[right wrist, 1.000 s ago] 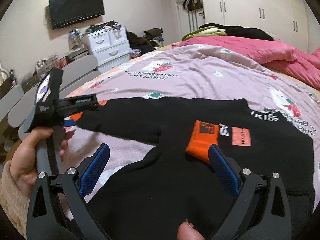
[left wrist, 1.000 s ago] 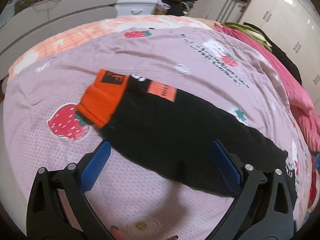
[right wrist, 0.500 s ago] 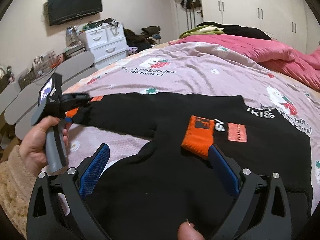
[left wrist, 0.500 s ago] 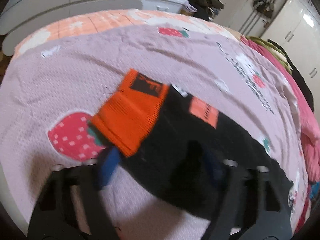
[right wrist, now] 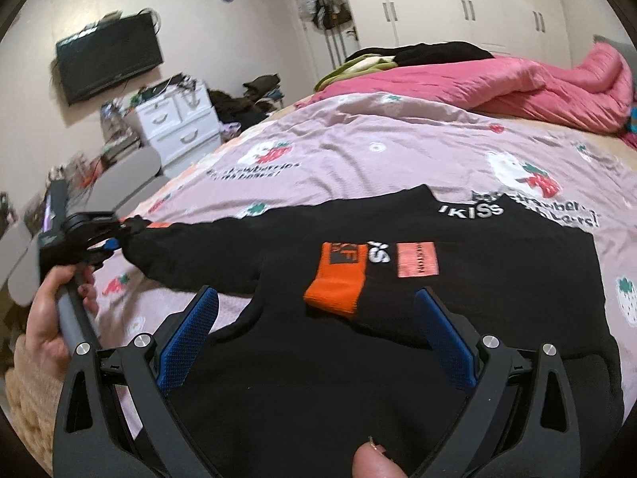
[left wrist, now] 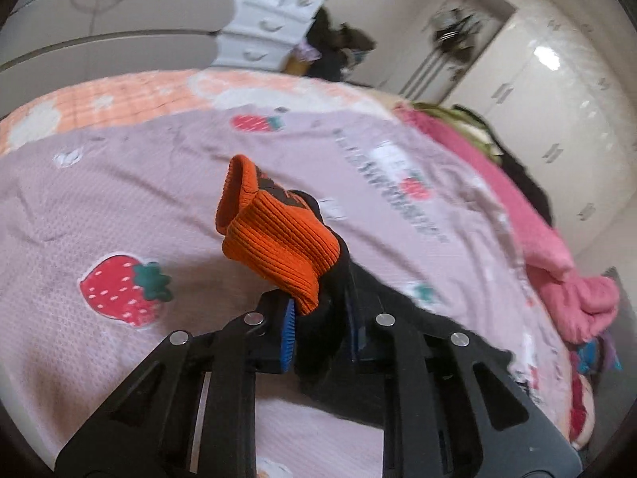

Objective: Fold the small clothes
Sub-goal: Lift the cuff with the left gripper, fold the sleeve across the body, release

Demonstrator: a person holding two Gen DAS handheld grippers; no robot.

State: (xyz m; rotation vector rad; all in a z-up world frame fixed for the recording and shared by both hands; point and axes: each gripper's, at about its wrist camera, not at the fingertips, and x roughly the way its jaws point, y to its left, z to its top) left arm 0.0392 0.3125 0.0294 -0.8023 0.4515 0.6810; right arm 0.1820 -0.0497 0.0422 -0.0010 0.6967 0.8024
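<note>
A black sweatshirt with orange cuffs lies flat on the bed. One sleeve is folded across its body, its orange cuff resting on the black cloth. My left gripper is shut on the other sleeve just behind its orange cuff and holds it lifted off the bedspread. In the right wrist view the left gripper holds that sleeve stretched out to the left. My right gripper is open and empty, just above the sweatshirt's body, near the folded cuff.
A lilac strawberry-print bedspread covers the bed. A pink quilt and dark clothes are piled at its far side. A white drawer chest and a wall TV stand beyond the bed's foot.
My left gripper closed on the outstretched sleeve near its cuff and lifted it off the bed. My right gripper stayed open over the sweatshirt.
</note>
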